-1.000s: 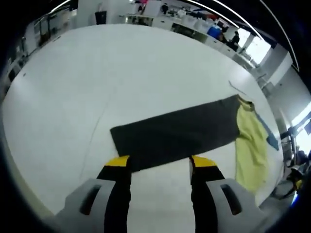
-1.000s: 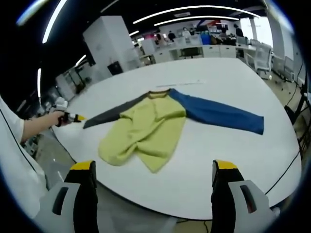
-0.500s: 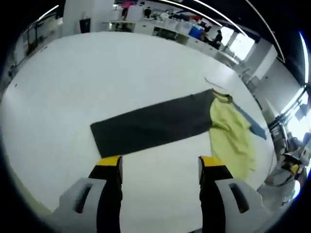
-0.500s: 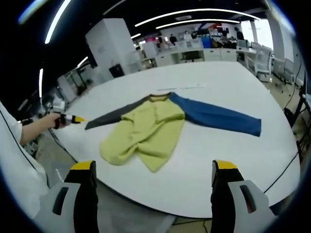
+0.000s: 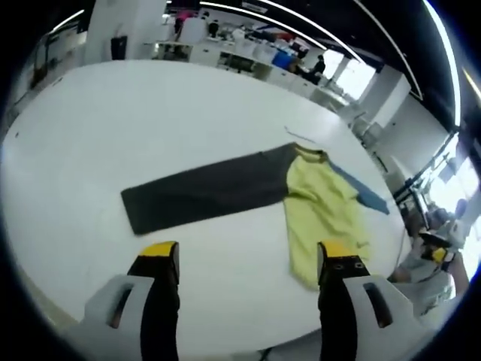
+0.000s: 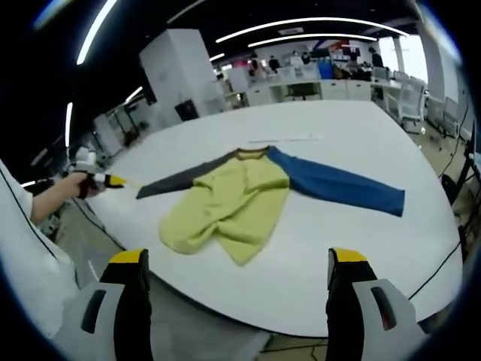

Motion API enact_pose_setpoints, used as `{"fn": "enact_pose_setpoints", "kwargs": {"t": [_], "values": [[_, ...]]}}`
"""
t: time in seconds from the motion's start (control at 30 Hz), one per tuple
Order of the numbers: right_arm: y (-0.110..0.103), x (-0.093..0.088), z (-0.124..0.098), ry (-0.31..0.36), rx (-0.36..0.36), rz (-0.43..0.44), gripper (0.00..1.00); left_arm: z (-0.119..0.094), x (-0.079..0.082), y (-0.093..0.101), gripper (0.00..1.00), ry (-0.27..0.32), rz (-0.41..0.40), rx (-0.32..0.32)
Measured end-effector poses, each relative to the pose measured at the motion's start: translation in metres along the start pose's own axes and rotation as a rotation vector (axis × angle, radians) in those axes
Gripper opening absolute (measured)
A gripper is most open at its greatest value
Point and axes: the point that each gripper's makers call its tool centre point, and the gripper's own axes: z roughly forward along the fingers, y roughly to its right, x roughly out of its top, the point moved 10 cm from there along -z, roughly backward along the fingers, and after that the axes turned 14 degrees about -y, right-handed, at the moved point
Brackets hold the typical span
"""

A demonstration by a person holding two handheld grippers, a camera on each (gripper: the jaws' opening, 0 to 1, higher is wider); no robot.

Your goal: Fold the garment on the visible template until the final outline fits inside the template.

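Since the earlier frames, the left tool point(image 5: 246, 259) has drawn back from the dark sleeve point(image 5: 203, 197): a second ago its yellow tips stood at the cuff edge, and now a strip of bare white bench point(image 5: 113, 113) lies between the tips and the sleeve. Its jaws are wide apart and hold nothing. In the right gripper view the picture is almost the same as before, and the garment point(image 6: 233, 199) lies in the same shape.

Nearest in the right gripper view is the right tool point(image 6: 236, 267), also spread wide and empty, hanging over the near edge of the bench point(image 6: 361, 248). Behind it the garment lies on the bench top. Its yellow-green body is crumpled and partly folded over itself toward the near edge. The blue sleeve point(image 6: 338, 188) is stretched flat to one side, and the dark sleeve point(image 6: 180, 180) is stretched flat to the other side. At the end of the dark sleeve a hand point(image 6: 79, 184) holds the left tool point(image 6: 113, 180), near the cuff but not touching it.

In the left gripper view the yellow-green body point(image 5: 319, 207) joins the far end of the dark sleeve, and a piece of the blue sleeve point(image 5: 361, 194) shows beyond it. A thin line point(image 5: 301, 136) lies on the bench near the collar. I cannot make out a template outline. Far behind are desks point(image 6: 301, 79) and white pillars point(image 6: 176, 71); I see no containers clearly.
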Motion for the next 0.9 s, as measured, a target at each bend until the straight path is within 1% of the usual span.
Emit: {"fn": "enact_pose_setpoints", "kwargs": {"t": [0.1, 0.17, 0.2, 0.4, 0.6, 0.77, 0.8, 0.9], "values": [[0.0, -0.001, -0.001, -0.002, 0.001, -0.005, 0.98, -0.005, -0.004, 0.005, 0.75, -0.003, 0.006, -0.014], [0.001, -0.001, -0.002, 0.0, 0.003, -0.007, 0.98, -0.009, -0.006, 0.01, 0.78, 0.001, 0.0, -0.047], [0.001, -0.001, -0.003, 0.0, 0.004, -0.007, 0.98, -0.01, -0.006, 0.012, 0.78, 0.005, 0.003, -0.054], [0.001, -0.004, -0.006, -0.006, 0.007, -0.015, 0.98, -0.022, -0.012, 0.026, 0.79, 0.021, 0.028, -0.073], [0.004, -0.007, -0.01, -0.008, 0.008, -0.018, 0.98, -0.029, -0.019, 0.037, 0.8, 0.02, 0.066, -0.095], [0.005, -0.008, -0.012, -0.01, 0.008, -0.021, 0.98, -0.035, -0.026, 0.047, 0.81, 0.012, 0.105, -0.086], [0.005, -0.009, -0.012, -0.009, 0.009, -0.021, 0.98, -0.035, -0.028, 0.049, 0.81, 0.006, 0.124, -0.078], [0.005, -0.01, -0.013, -0.009, 0.011, -0.025, 0.98, -0.037, -0.033, 0.054, 0.81, -0.003, 0.138, -0.079]]}}
